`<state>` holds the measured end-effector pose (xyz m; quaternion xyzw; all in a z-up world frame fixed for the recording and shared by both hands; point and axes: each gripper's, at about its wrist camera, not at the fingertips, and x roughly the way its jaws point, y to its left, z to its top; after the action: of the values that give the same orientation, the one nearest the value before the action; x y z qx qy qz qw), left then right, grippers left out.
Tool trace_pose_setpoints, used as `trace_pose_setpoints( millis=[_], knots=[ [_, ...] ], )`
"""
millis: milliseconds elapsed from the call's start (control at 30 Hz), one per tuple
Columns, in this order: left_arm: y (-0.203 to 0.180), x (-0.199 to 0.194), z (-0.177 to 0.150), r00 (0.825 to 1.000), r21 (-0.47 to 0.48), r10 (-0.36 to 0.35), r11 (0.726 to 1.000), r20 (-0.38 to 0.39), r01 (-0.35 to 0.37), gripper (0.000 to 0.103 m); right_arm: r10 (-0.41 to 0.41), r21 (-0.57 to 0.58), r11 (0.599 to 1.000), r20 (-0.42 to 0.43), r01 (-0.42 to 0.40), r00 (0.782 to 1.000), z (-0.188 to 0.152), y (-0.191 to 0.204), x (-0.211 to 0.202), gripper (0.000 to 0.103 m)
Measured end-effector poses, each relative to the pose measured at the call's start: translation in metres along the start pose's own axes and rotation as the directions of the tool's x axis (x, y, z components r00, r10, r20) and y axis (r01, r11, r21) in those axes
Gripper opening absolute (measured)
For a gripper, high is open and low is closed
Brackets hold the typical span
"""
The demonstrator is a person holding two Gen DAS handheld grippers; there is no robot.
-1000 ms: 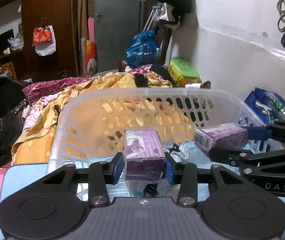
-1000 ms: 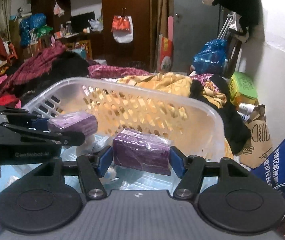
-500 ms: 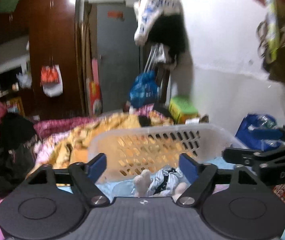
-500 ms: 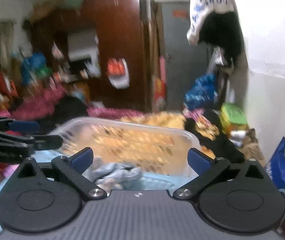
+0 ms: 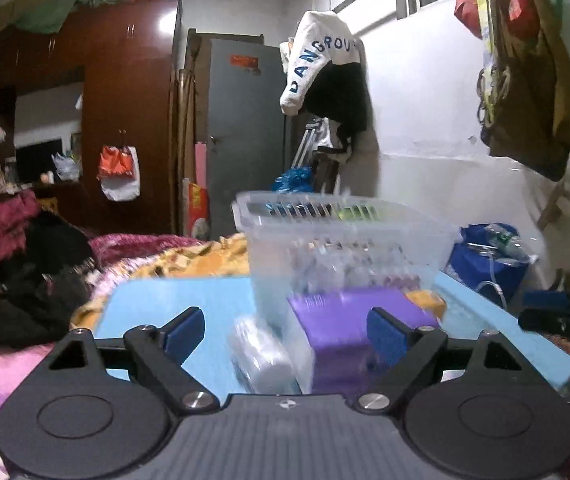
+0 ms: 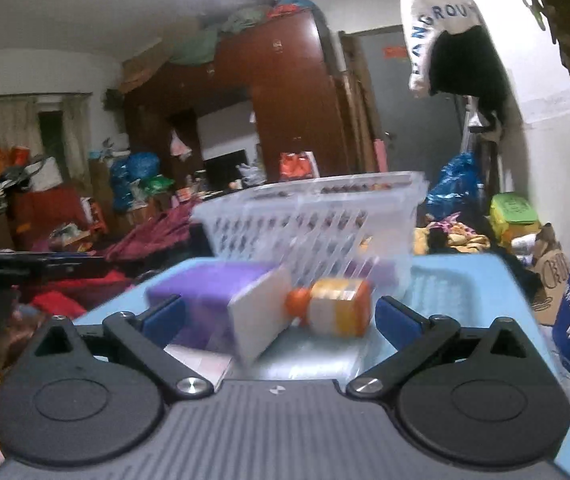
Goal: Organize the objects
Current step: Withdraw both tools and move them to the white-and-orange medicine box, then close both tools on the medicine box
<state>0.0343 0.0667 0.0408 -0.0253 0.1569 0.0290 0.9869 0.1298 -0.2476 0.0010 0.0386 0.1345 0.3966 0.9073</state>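
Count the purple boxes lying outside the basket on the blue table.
1 that I can confirm: a purple box on the blue table in front of the white basket, beside the orange bottle. A purple tint shows through the basket wall; more may be hidden inside.

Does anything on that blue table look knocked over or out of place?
Yes. An orange bottle lies on its side on the table, outside the white basket, and a purple box sits loose beside it.
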Motion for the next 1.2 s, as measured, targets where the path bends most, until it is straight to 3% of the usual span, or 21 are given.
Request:
trace_pose_setpoints(
  millis=[100,200,333,533,700,1000,1100,1133,1200],
  knots=[
    [0.005,0.001,-0.029,0.998,-0.036,-0.055,0.998,-0.003,0.055,0.091,0.057,-0.010,0.998,-0.004,-0.057,0.998,-0.021,0.005,0.006,0.103],
    [0.001,0.001,-0.050,0.991,-0.002,-0.133,0.991,0.001,0.133,0.091,0.163,0.011,0.986,0.010,-0.163,0.987,-0.032,0.005,0.015,0.103],
    [-0.009,-0.009,-0.071,0.988,0.063,-0.153,0.987,0.031,0.151,0.091,0.136,-0.021,0.991,0.014,-0.136,0.991,-0.037,0.008,0.026,0.103],
    [-0.030,-0.011,-0.094,0.980,0.173,-0.196,0.966,0.008,0.192,0.091,0.121,-0.156,0.981,0.041,-0.114,0.992,-0.052,0.024,0.027,0.103],
    [-0.034,-0.008,-0.112,0.972,0.193,-0.233,0.954,-0.001,0.229,0.091,0.178,-0.147,0.975,0.052,-0.169,0.983,-0.067,0.024,0.022,0.103],
    [-0.029,-0.007,-0.117,0.966,0.163,-0.255,0.956,0.051,0.244,0.089,0.227,-0.147,0.963,-0.007,-0.226,0.974,-0.079,0.032,0.023,0.084],
    [-0.029,-0.003,-0.118,0.965,0.159,-0.259,0.955,0.045,0.250,0.081,0.215,-0.161,0.964,-0.011,-0.214,0.977,-0.080,0.033,0.022,0.074],
    [-0.028,-0.003,-0.118,0.964,0.160,-0.261,0.955,0.048,0.251,0.073,0.217,-0.166,0.962,-0.014,-0.216,0.976,-0.080,0.033,0.022,0.068],
    [-0.028,-0.002,-0.118,0.962,0.156,-0.269,0.953,0.049,0.259,0.068,0.218,-0.171,0.961,-0.018,-0.218,0.976,-0.079,0.034,0.021,0.064]
  ],
)
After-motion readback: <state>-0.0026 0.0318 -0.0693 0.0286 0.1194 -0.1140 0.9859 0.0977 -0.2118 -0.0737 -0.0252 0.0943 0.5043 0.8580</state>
